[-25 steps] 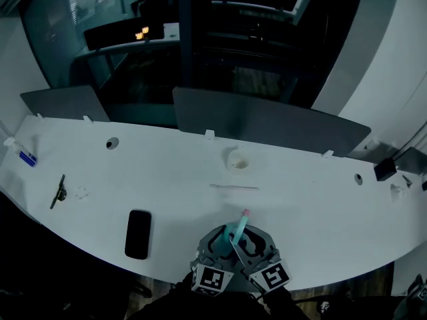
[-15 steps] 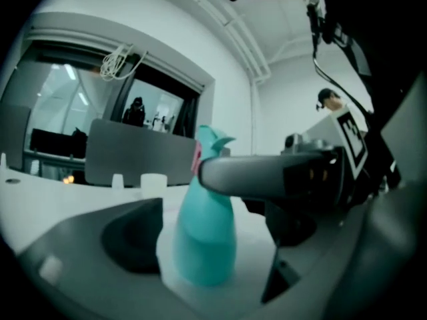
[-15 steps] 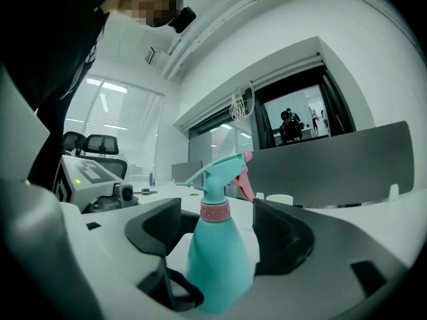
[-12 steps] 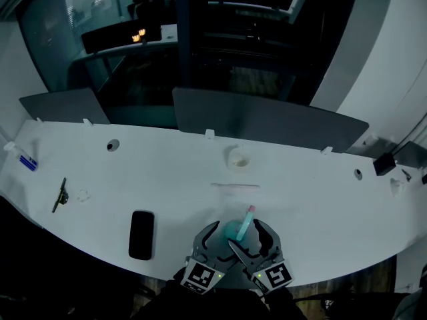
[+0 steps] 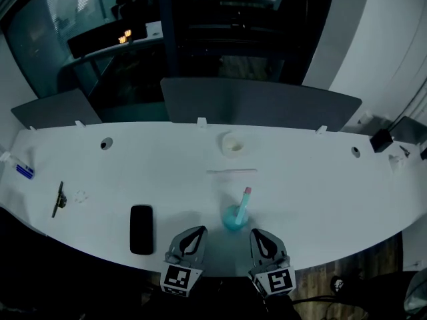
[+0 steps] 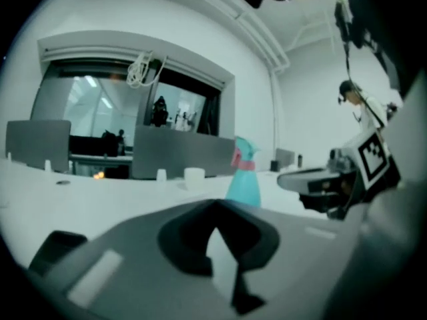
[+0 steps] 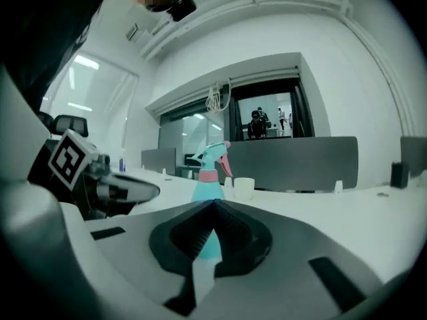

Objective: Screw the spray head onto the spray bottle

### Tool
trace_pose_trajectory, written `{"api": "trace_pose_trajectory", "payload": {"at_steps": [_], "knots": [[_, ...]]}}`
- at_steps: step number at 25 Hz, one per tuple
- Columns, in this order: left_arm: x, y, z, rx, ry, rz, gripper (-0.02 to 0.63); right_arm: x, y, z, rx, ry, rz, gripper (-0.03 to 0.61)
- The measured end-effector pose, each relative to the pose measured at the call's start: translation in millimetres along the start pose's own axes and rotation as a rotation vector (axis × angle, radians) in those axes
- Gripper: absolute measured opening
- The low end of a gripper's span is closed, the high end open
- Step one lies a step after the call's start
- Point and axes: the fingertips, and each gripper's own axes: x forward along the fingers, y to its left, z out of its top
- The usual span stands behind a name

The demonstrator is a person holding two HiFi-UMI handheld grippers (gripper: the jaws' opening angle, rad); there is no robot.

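Both grippers have drawn back from the spray bottle (image 5: pixel 235 215), which a second ago sat between them and now stands alone near the front edge of the surface (image 5: pixel 313 179), around its middle. Its jaws having just closed, the left gripper (image 5: pixel 192 232) has them pressed together with nothing between, and it sits at the front edge left of the bottle. The right gripper (image 5: pixel 260 234) has also just been closing its jaws, which are drawn almost together on nothing, and it is at the front edge to the bottle's right. The bottle's long axis is upright, the spray head is on top, and its pink trigger appears to face the far edge. A black phone (image 5: pixel 141 229) lies near the front edge, well left of the left gripper. Toward the far edge, a thin clear tube (image 5: pixel 231 171) lies across, with a white cup (image 5: pixel 233 143) beyond it. Bare surface spreads to the bottle's right and between it and the tube.
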Motion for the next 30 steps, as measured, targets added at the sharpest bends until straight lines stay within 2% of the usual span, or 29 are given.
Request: {"api": "trace_pose_trajectory", "payload": {"at_steps": [1, 3, 6, 8, 10, 12, 14, 17, 21, 26, 30], "knots": [[-4, 2, 7, -0.004, -0.019, 0.019, 0.003, -3, 1, -1, -0.020, 0.027, -0.005, 0.003], [-11, 2, 29, 0.022, -0.078, 0.060, 0.003, -10, 5, 4, -0.037, 0.028, 0.001, 0.003], [-26, -8, 55, 0.178, -0.138, 0.146, 0.003, -27, 7, 23, -0.140, -0.028, -0.051, 0.003], [-39, -21, 75, 0.259, -0.188, 0.194, 0.003, -44, 11, 45, -0.198, -0.106, -0.090, 0.003], [-59, -38, 92, 0.251, -0.264, 0.254, 0.002, -68, 16, 59, -0.204, -0.164, -0.094, 0.003], [-79, -57, 102, 0.221, -0.344, 0.327, 0.002, -95, 15, 62, -0.163, -0.202, -0.097, 0.003], [-98, -77, 98, 0.212, -0.351, 0.381, 0.002, -123, 11, 63, -0.114, -0.237, -0.109, 0.003], [-129, -103, 85, 0.201, -0.307, 0.439, 0.002, -164, 12, 66, -0.121, -0.283, -0.118, 0.003], [-163, -133, 86, 0.175, -0.305, 0.457, 0.002, -207, 15, 77, -0.109, -0.346, -0.150, 0.003], [-188, -168, 102, 0.267, -0.318, 0.405, 0.002, -240, 30, 88, -0.105, -0.362, -0.171, 0.003], [-209, -176, 101, 0.288, -0.335, 0.364, 0.002, -257, 53, 89, -0.115, -0.347, -0.184, 0.003]]}}
